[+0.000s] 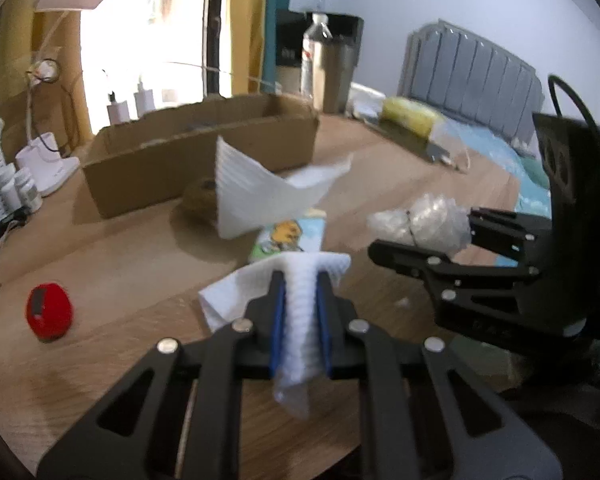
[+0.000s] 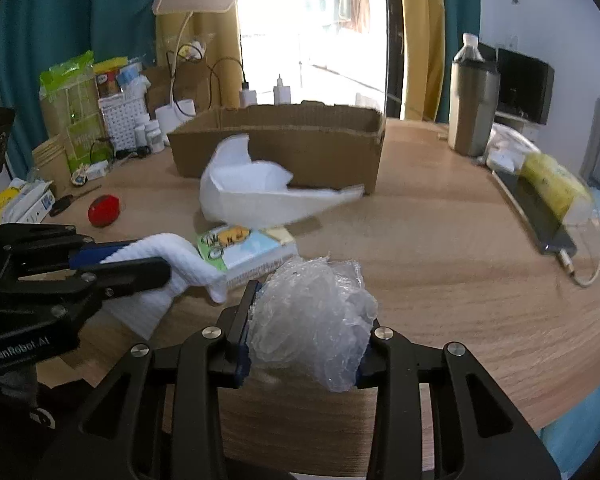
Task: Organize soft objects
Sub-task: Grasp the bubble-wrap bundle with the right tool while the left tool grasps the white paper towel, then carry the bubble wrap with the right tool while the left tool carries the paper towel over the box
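Observation:
My left gripper [image 1: 301,300] is shut on a white foam sheet [image 1: 300,320], which bunches between the blue pads and droops onto the wooden table [image 1: 120,248]; the same gripper [image 2: 148,262] and white foam sheet [image 2: 180,256] show at the left of the right wrist view. My right gripper [image 2: 306,320] is shut on a crumpled wad of clear bubble wrap [image 2: 312,320], also seen in the left wrist view as bubble wrap [image 1: 420,222] held by the right gripper [image 1: 424,236]. Behind lie a larger curled white foam piece [image 2: 252,194], a colourful tissue pack [image 2: 244,248] and a red soft ball [image 2: 104,210].
An open cardboard box [image 2: 284,148] stands at the back of the table. A brown round object [image 1: 200,200] sits by the box. A steel tumbler and bottle [image 2: 472,108], a yellow packet on a phone [image 2: 548,188], a desk lamp [image 2: 192,2] and clutter at the left ring the table.

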Action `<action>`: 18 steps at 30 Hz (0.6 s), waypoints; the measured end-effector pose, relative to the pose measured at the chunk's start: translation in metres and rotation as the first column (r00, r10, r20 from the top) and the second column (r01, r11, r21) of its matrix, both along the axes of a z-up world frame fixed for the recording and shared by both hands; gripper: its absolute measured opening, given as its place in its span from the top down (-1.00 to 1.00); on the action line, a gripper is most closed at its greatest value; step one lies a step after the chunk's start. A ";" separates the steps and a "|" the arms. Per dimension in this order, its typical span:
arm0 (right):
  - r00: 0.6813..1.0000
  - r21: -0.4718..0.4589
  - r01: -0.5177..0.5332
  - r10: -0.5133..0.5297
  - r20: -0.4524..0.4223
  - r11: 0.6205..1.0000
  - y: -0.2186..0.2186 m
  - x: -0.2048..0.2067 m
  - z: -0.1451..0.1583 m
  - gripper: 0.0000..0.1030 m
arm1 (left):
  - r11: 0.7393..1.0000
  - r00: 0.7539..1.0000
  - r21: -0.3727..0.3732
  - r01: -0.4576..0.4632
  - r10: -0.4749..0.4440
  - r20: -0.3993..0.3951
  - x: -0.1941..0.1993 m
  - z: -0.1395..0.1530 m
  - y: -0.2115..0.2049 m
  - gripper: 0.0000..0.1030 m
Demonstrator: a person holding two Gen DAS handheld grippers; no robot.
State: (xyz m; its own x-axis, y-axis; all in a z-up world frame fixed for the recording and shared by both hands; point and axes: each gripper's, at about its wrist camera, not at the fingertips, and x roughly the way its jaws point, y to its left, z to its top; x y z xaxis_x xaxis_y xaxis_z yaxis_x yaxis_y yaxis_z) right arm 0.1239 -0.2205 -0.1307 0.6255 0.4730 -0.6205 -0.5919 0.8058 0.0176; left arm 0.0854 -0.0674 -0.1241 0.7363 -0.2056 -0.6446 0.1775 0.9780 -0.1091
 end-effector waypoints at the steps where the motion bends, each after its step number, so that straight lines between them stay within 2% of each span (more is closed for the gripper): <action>1: 1.000 -0.001 0.001 -0.001 0.008 1.000 0.000 0.000 0.003 0.27 | 1.000 1.000 -0.008 -0.007 0.007 0.009 -0.002 0.003 0.003 0.71; 10: 0.998 -0.008 0.005 -0.004 0.067 1.000 0.006 -0.005 0.025 0.27 | 0.996 0.993 -0.067 -0.054 0.060 0.104 -0.016 0.029 0.027 0.71; 18: 0.994 0.001 0.002 -0.002 0.113 1.000 0.011 -0.008 0.043 0.27 | 0.992 0.980 -0.088 -0.087 0.101 0.173 -0.020 0.049 0.045 0.71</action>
